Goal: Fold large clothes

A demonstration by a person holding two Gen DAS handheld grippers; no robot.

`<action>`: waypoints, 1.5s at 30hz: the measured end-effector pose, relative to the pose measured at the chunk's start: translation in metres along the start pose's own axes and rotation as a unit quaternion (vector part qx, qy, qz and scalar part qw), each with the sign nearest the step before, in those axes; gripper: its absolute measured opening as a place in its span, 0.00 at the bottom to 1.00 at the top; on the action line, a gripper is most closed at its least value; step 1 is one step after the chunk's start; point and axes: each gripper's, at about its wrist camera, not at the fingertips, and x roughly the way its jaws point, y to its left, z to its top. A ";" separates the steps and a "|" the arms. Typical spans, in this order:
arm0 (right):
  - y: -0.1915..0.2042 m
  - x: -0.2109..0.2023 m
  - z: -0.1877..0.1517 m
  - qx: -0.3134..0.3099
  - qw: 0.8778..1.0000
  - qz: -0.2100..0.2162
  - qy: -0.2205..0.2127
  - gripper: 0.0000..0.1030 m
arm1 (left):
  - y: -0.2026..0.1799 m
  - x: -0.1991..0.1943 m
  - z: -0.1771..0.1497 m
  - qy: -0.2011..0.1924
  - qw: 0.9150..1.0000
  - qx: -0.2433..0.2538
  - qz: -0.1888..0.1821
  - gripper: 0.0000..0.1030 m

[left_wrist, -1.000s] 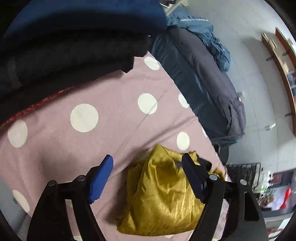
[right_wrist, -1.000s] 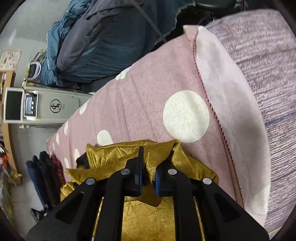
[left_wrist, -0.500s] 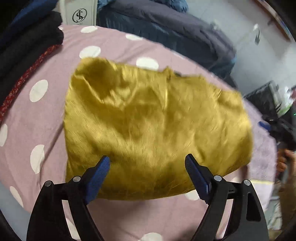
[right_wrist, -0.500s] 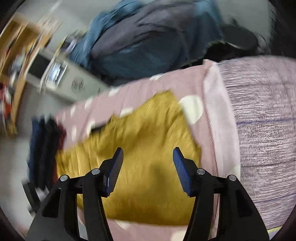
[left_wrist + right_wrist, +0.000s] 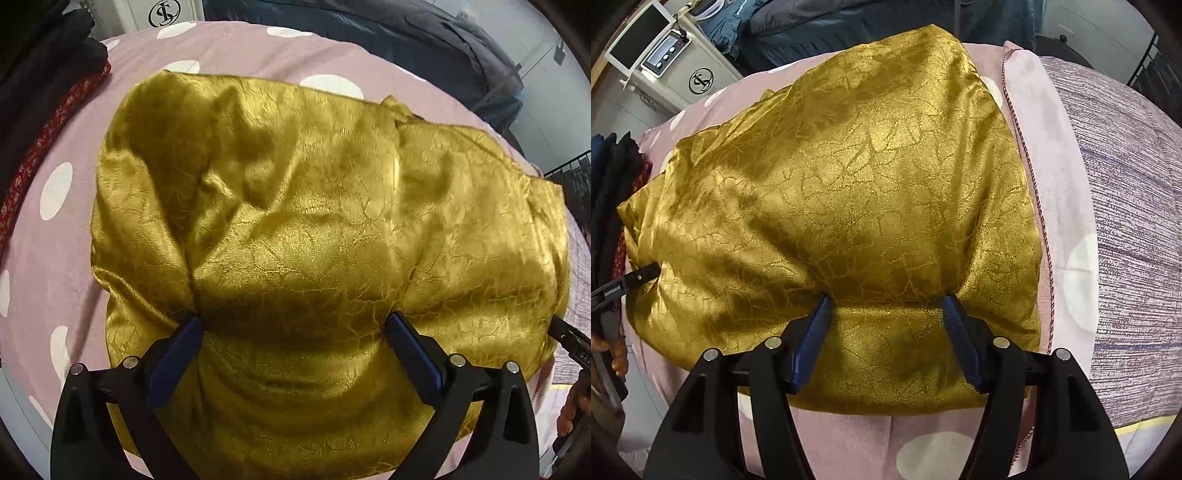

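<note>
A shiny gold patterned garment [image 5: 314,221] lies folded in a broad rectangle on the pink polka-dot bedspread [image 5: 44,236]. It also fills the right wrist view [image 5: 849,206]. My left gripper [image 5: 293,328] is open, its blue pads pressing down on the garment's near edge. My right gripper [image 5: 886,306] is open too, its pads resting on the garment near its front edge. Neither holds any cloth. The tip of the other gripper shows at the edge of each view.
A stack of dark folded clothes [image 5: 40,74] with a red patterned piece lies at the left. A white appliance [image 5: 672,62] stands behind the bed. A dark quilt pile [image 5: 424,48] lies beyond. A purple-grey blanket [image 5: 1126,221] covers the bed's right side.
A second ago my right gripper was shut on the bunched gold garment. It has opened. The garment now lies spread flat, and both grippers have come down onto its near edge.
</note>
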 end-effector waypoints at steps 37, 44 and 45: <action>-0.072 0.055 0.066 0.138 0.950 0.273 0.060 0.37 | 0.106 0.033 0.000 0.045 0.964 -0.151 -0.213 0.80; -0.055 0.010 0.052 0.137 0.958 0.252 0.017 0.14 | 0.081 0.003 0.004 0.025 0.973 -0.122 -0.192 0.27; -0.054 0.002 0.051 0.140 0.956 0.256 0.008 0.12 | 0.077 -0.006 0.004 0.015 0.975 -0.114 -0.191 0.22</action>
